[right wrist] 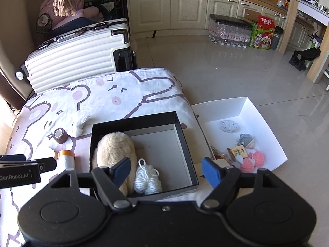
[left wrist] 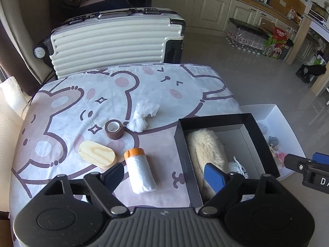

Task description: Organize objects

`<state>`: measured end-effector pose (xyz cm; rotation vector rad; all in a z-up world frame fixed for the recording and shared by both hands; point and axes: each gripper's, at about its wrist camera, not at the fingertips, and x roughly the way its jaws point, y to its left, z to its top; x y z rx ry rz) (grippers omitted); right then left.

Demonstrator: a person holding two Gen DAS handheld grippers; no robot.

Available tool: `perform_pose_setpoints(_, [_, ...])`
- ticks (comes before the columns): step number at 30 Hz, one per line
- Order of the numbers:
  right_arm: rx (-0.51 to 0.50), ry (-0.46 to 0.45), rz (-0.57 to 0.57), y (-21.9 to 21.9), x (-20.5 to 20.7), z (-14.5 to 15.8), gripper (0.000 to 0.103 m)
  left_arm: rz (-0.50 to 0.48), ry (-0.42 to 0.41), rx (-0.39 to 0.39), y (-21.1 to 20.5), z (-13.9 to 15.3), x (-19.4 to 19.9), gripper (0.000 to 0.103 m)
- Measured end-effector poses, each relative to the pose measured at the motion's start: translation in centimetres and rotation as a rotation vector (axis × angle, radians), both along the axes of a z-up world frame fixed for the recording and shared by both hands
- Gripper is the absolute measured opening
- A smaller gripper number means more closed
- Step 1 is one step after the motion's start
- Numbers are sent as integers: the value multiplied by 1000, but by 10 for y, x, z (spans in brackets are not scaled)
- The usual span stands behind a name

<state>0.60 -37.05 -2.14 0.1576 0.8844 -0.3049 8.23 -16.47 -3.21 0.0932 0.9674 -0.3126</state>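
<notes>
Kitchen cabinets and a pale tiled floor lie beyond the table, whose cartoon-bear cloth covers the whole top.

My left gripper hangs above the near edge with its jaws apart and nothing between them; directly under the gap lies a white plastic roll with an orange cap. My right gripper is likewise spread wide and empty, hovering over the near wall of the black box.

Inside that box a cream plush toy lies along the left wall, and a small bundle of white yarn sits beside it, touching its near end.

Left of the box, on the cloth, an oval wooden block rests just beside the capped roll. Behind it stands a brown bandage roll, and a knotted white cloth lies next to that.

Right of the black box, lower than the tabletop, an open white box holds a grey crocheted piece, a grey-and-pink knitted doll and a small tan tag.

A ribbed white suitcase stands behind the table's far edge.
</notes>
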Motion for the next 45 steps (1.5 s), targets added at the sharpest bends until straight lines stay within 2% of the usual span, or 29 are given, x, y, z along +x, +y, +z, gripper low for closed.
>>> perform_pose_setpoints(8, [-31, -14, -4, 4, -9, 5, 91, 21, -41, 24, 6, 4, -5, 101])
perform_pose_setpoints(17, [-45, -22, -16, 4, -12, 5, 103, 22, -57, 55, 8, 3, -7, 103])
perform_pose_setpoints(36, [-51, -12, -46, -4, -10, -2, 103, 19, -51, 59, 10, -4, -3, 103])
perform_pose_setpoints(45, [-49, -3, -23, 9, 0, -6, 103, 49, -50, 58, 26, -4, 1, 103])
